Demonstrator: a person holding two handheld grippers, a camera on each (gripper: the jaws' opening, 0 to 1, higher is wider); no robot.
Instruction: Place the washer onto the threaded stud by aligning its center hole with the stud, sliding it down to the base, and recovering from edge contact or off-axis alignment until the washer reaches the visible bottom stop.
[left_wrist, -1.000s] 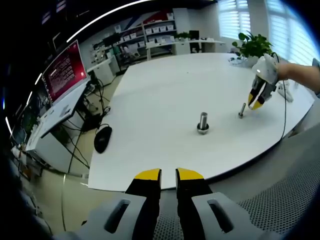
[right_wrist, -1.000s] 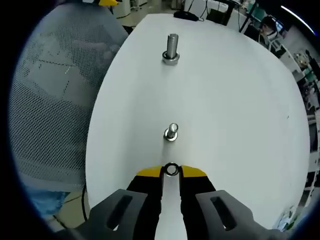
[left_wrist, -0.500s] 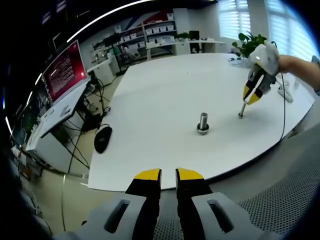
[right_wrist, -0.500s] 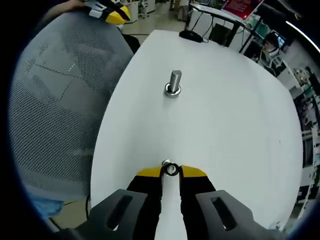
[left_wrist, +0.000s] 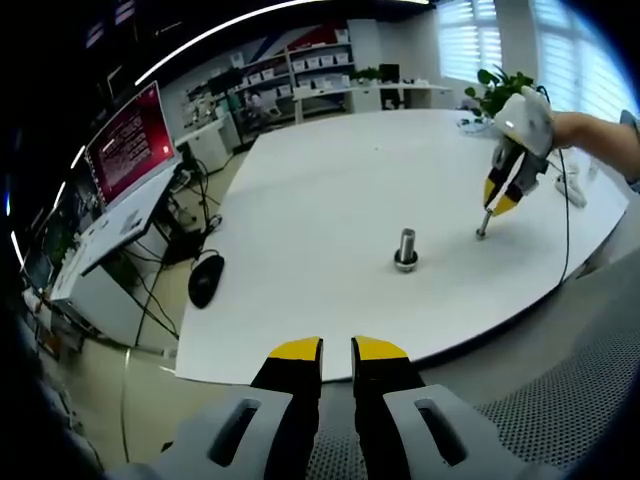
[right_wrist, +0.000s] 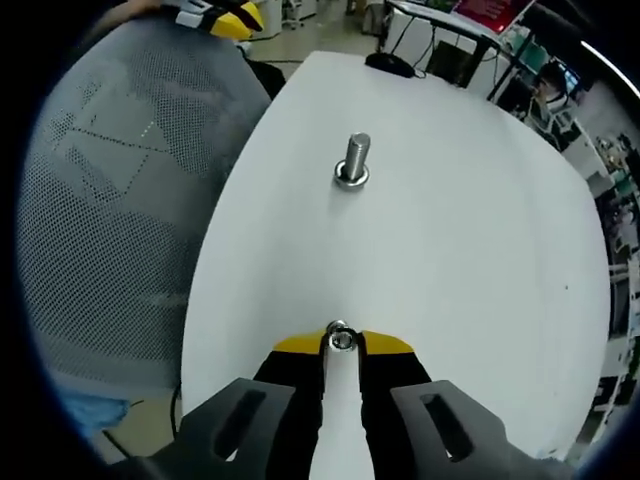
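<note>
A small silver washer (right_wrist: 342, 341) is pinched flat between the yellow tips of my right gripper (right_wrist: 342, 343). It sits directly over the top of a short threaded stud (right_wrist: 336, 327), which peeks out just beyond it. Whether the hole is over the stud I cannot tell. In the left gripper view, the right gripper (left_wrist: 497, 205) points down at that stud (left_wrist: 482, 229) on the white table (left_wrist: 320, 200). A larger upright bolt (left_wrist: 405, 250) (right_wrist: 352, 160) stands further along the table. My left gripper (left_wrist: 337, 350) hovers off the table's near edge, jaws together and holding nothing.
A black mouse (left_wrist: 205, 277) lies near the table's left edge, with a monitor (left_wrist: 128, 148) beyond it. A potted plant (left_wrist: 505, 90) and a cable are at the far right. A grey mesh chair back (right_wrist: 110, 200) stands beside the table.
My right gripper has carried the washer forward from short of the small stud to right over its top. The left gripper has stayed put.
</note>
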